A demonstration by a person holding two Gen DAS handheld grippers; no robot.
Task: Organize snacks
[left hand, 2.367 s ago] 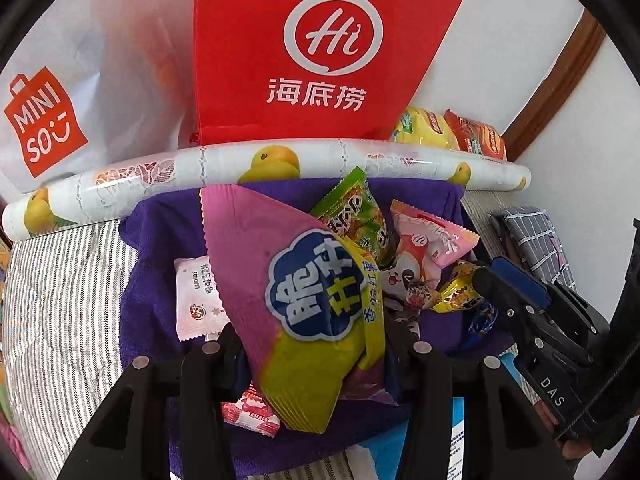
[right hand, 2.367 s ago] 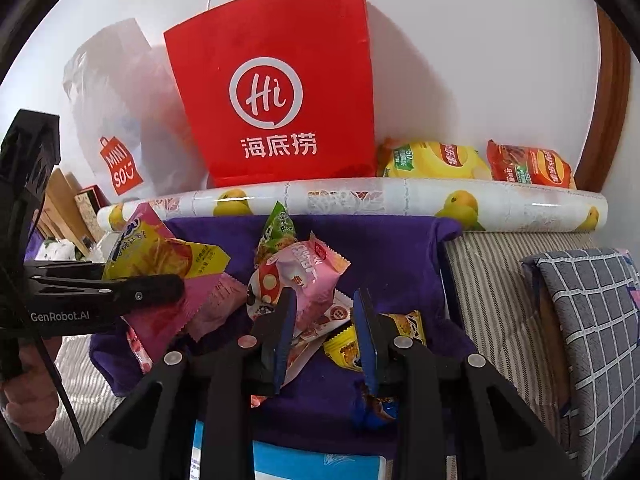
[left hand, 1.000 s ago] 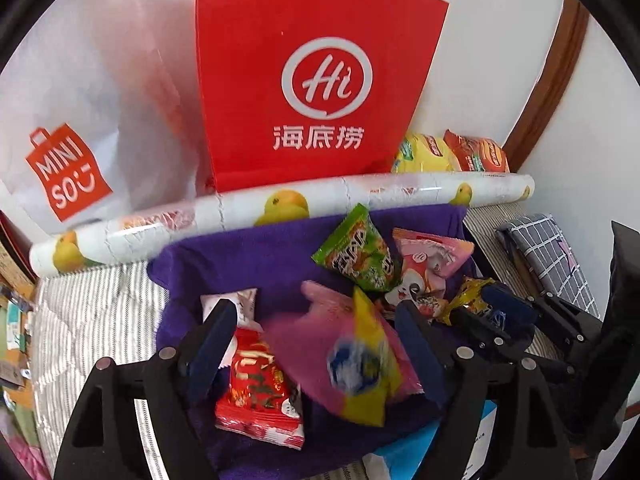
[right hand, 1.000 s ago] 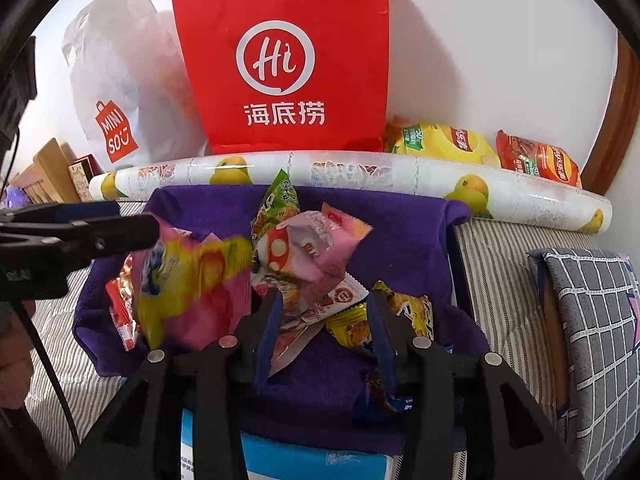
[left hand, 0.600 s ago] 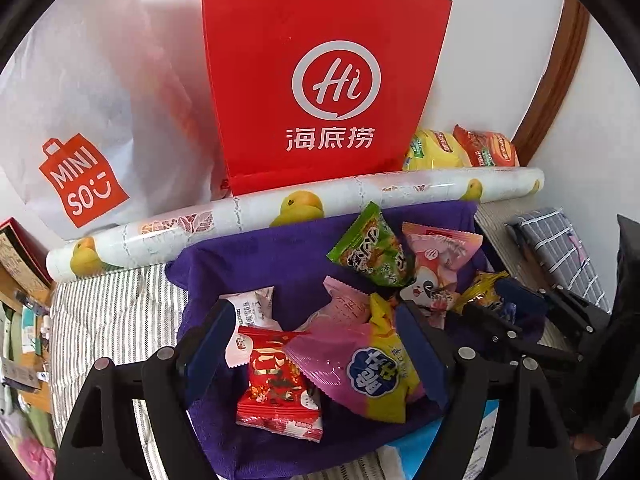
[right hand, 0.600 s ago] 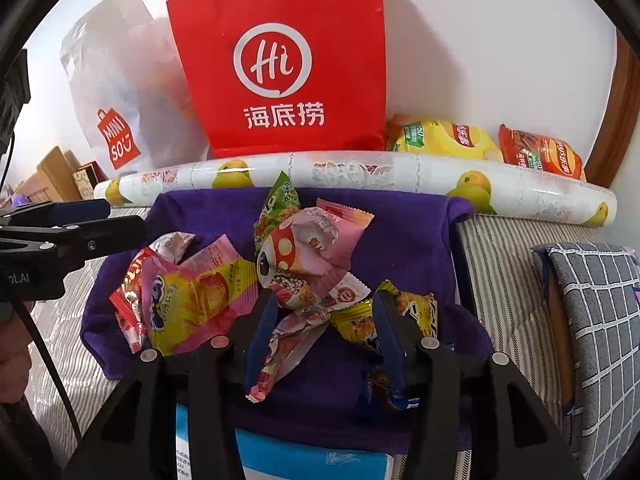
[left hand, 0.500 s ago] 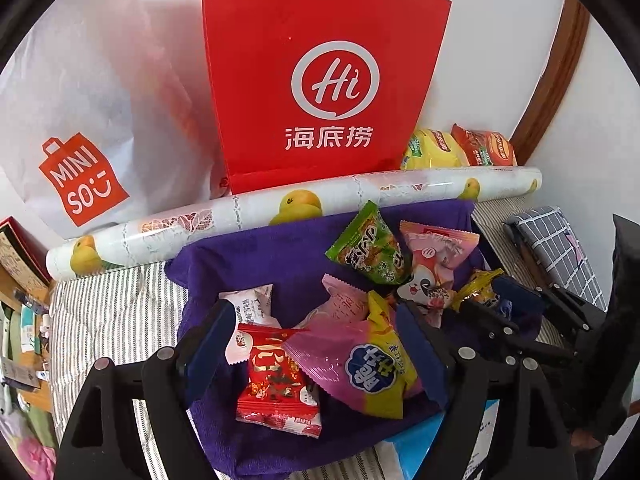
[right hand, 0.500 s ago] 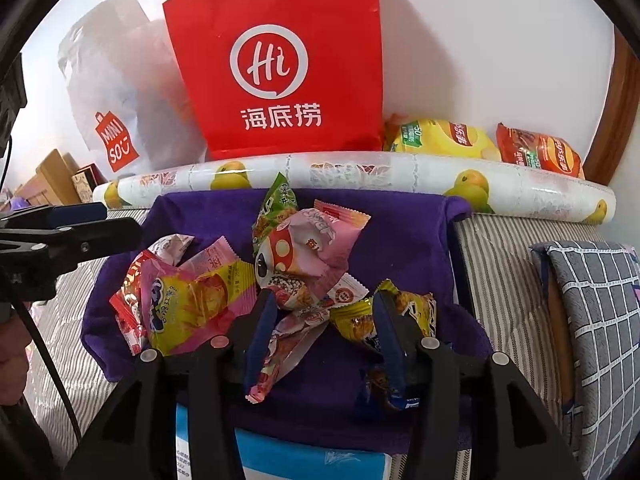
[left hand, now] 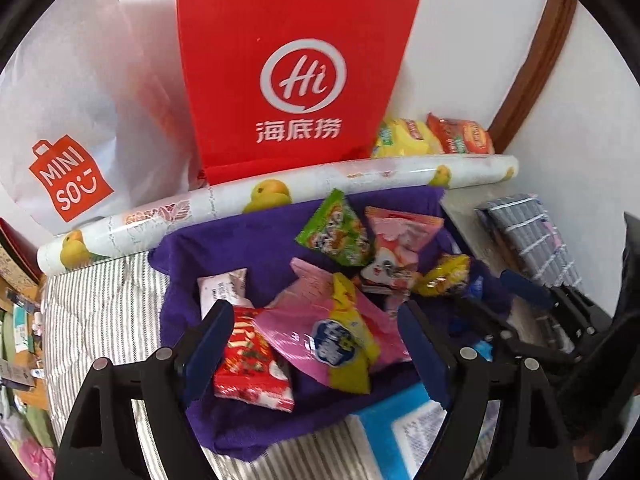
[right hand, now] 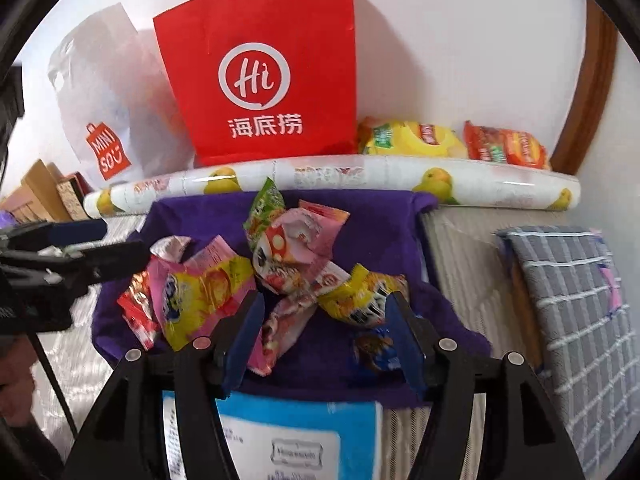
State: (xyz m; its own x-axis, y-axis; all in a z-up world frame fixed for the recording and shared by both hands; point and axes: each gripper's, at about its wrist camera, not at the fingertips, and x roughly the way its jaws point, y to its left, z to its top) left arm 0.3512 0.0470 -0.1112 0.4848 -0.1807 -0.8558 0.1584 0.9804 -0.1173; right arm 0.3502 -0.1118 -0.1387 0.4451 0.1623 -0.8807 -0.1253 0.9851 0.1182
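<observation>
Several snack packets lie on a purple towel (left hand: 248, 248) (right hand: 372, 216). A pink and yellow bag (left hand: 332, 340) (right hand: 200, 284) lies loose beside a red packet (left hand: 250, 364) and a small white packet (left hand: 220, 288). A green packet (left hand: 336, 228) (right hand: 264, 208), a pink mushroom bag (left hand: 396, 240) (right hand: 296, 244), a yellow packet (right hand: 360, 296) and a blue packet (right hand: 376, 350) lie to the right. My left gripper (left hand: 316, 344) is open and empty above the pink and yellow bag. My right gripper (right hand: 326, 332) is open and empty over the yellow packet and a pink wrapper (right hand: 284, 328).
A red Hi paper bag (left hand: 292, 68) (right hand: 260, 72) and a white Miniso bag (left hand: 68, 120) (right hand: 104, 112) stand behind a fruit-print roll (left hand: 360, 176) (right hand: 360, 178). Yellow and orange chip bags (right hand: 448, 142) lie at the back right. A blue box (right hand: 296, 436) and a checked cushion (right hand: 576, 300) lie nearby.
My left gripper opened and let the pink and yellow bag drop onto the towel beside the red packet. My right gripper opened wider and moved nearer the packets.
</observation>
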